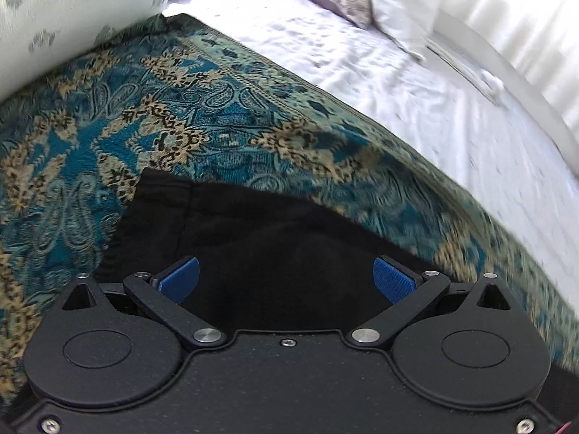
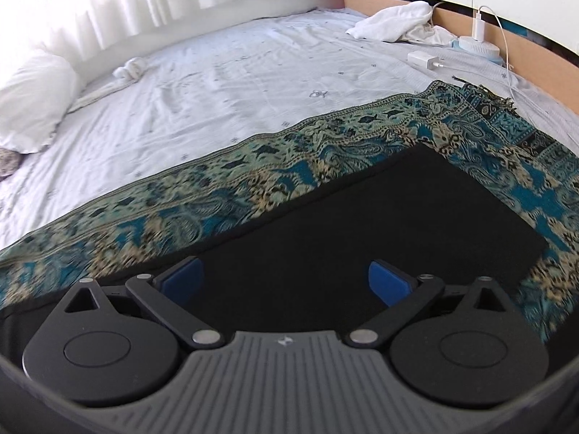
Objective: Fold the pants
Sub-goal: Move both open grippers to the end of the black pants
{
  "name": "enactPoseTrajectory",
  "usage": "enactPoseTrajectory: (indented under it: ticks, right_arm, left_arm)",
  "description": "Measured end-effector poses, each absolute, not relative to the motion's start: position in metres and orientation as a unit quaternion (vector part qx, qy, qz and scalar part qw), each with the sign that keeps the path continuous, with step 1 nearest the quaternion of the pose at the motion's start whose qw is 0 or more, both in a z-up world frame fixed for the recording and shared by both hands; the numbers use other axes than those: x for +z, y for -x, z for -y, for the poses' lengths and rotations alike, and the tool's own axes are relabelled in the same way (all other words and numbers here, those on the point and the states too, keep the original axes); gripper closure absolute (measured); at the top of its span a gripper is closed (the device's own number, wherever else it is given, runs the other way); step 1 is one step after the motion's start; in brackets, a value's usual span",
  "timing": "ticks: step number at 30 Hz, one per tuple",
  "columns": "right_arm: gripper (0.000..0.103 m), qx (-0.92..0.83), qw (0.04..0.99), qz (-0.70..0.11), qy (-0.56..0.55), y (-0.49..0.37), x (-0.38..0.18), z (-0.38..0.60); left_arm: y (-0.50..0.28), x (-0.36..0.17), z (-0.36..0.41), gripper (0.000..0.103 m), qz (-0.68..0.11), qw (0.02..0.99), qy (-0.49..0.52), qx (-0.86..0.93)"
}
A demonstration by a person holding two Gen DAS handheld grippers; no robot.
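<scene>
The black pants [image 1: 253,238] lie flat on a teal and gold paisley cloth [image 1: 163,115] spread over the bed. My left gripper [image 1: 286,278] is open, its blue pads wide apart just above the pants near one end. In the right wrist view the pants [image 2: 380,224] show as a long flat black panel ending in a square edge at the right. My right gripper [image 2: 286,278] is open over the pants, holding nothing. The paisley cloth [image 2: 217,195] runs under them.
A white bedsheet [image 2: 235,83] lies beyond the cloth. A patterned pillow [image 1: 54,11] is at the left, a white pillow [image 2: 32,101] near the curtain. A white towel [image 2: 394,21], a charger with cables [image 2: 423,59] and a round white device [image 2: 477,45] lie by the wooden headboard.
</scene>
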State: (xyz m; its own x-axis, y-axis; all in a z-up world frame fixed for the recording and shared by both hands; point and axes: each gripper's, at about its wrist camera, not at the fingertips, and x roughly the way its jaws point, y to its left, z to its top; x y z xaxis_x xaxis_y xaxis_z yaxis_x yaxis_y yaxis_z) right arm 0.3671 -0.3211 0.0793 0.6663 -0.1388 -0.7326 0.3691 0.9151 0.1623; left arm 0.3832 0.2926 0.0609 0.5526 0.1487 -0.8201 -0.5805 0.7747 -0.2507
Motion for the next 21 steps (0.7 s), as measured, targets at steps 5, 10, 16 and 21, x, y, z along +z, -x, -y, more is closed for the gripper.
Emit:
enactPoseTrajectory:
  ticks: [5, 10, 16, 21]
  right_arm:
    - [0.0, -0.17, 0.893, -0.385, -0.157, -0.397, 0.072, 0.331]
    - [0.0, -0.201, 0.889, -0.38, -0.156, -0.42, 0.069, 0.347]
    - [0.0, -0.233, 0.873, -0.391, -0.173, -0.449, 0.056, 0.363]
    - [0.0, -0.25, 0.861, -0.408, -0.17, -0.47, 0.039, 0.361]
  left_arm:
    - [-0.41, 0.046, -0.306, 0.0, -0.428, 0.825, 0.259, 0.264]
    - [-0.427, 0.029, -0.318, 0.0, -0.422, 0.805, 0.282, 0.308]
    - [-0.437, 0.018, -0.317, 0.0, -0.407, 0.791, 0.29, 0.353]
    - [-0.448, 0.014, -0.313, 0.0, -0.411, 0.778, 0.28, 0.385]
